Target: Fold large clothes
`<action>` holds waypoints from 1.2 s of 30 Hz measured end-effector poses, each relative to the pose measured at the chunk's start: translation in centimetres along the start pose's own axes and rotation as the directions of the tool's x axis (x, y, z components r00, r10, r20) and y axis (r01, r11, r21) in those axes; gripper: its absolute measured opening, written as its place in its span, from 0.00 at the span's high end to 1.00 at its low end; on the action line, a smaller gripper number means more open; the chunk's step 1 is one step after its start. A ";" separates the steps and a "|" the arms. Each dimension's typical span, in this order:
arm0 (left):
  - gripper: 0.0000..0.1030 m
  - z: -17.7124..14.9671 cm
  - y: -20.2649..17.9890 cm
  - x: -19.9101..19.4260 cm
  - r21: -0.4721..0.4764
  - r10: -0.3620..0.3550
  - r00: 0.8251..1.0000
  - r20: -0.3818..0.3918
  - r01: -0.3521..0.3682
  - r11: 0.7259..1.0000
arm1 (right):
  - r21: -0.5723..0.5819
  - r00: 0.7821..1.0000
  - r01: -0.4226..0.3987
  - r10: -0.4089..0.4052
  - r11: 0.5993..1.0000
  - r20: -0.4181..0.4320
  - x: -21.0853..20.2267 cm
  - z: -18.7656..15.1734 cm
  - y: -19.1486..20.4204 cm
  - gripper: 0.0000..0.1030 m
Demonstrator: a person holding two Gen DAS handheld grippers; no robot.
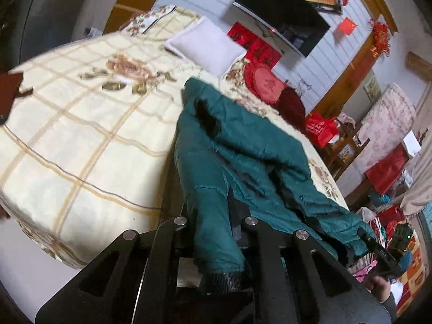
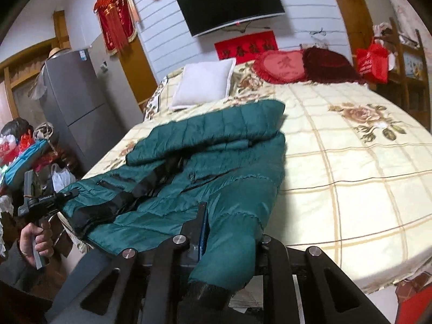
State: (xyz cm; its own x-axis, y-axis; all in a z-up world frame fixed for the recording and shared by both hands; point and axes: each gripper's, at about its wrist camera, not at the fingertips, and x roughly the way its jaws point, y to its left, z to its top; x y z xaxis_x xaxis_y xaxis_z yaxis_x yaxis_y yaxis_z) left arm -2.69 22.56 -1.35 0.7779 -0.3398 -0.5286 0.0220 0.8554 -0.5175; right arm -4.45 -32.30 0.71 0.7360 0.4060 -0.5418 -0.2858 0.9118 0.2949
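Right wrist view: folding barely begun, the green jacket (image 2: 194, 162) sprawls rumpled across the bed (image 2: 351, 162).
Both sleeves are lifted; the right claw (image 2: 229, 232) pinches 1 sleeve, the left claw (image 1: 213, 216) pinches the other.

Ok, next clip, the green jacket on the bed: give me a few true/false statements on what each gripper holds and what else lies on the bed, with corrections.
1. The left gripper is shut on a sleeve of the green puffer jacket. True.
2. The right gripper is open and holds nothing. False: it is shut on the jacket's other sleeve.
3. The jacket lies on the checked floral bedspread. True.
4. The white pillow lies on top of the jacket. False: it sits apart, near the wall.
5. A wall-mounted TV hangs above the bed. True.
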 end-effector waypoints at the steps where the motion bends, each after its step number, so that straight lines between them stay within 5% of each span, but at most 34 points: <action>1: 0.91 0.1 -0.3 -0.6 0.018 0.001 1.000 0.013 -0.001 1.000 | 0.001 1.000 0.005 -0.005 1.000 0.006 -0.5 0.0 0.2 0.83; 23: 0.91 -1.4 -0.9 -5.3 0.107 0.023 1.000 0.014 -0.025 0.994 | -0.032 0.994 0.113 -0.113 0.993 0.010 -5.8 0.1 3.8 0.83; 36: 0.90 -2.1 -3.4 -4.4 0.170 0.257 0.966 -0.031 -0.249 0.954 | -0.042 0.992 0.124 -0.125 0.991 -0.017 -5.5 -0.2 4.7 0.83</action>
State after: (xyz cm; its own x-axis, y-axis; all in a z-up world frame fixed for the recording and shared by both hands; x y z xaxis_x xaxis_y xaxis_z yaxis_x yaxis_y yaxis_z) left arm -7.51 20.30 1.27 0.7374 -0.1201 -0.6647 -0.0658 0.9666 -0.2477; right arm -9.97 -30.26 4.94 0.7555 0.2900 -0.5874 -0.2177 0.9569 0.1923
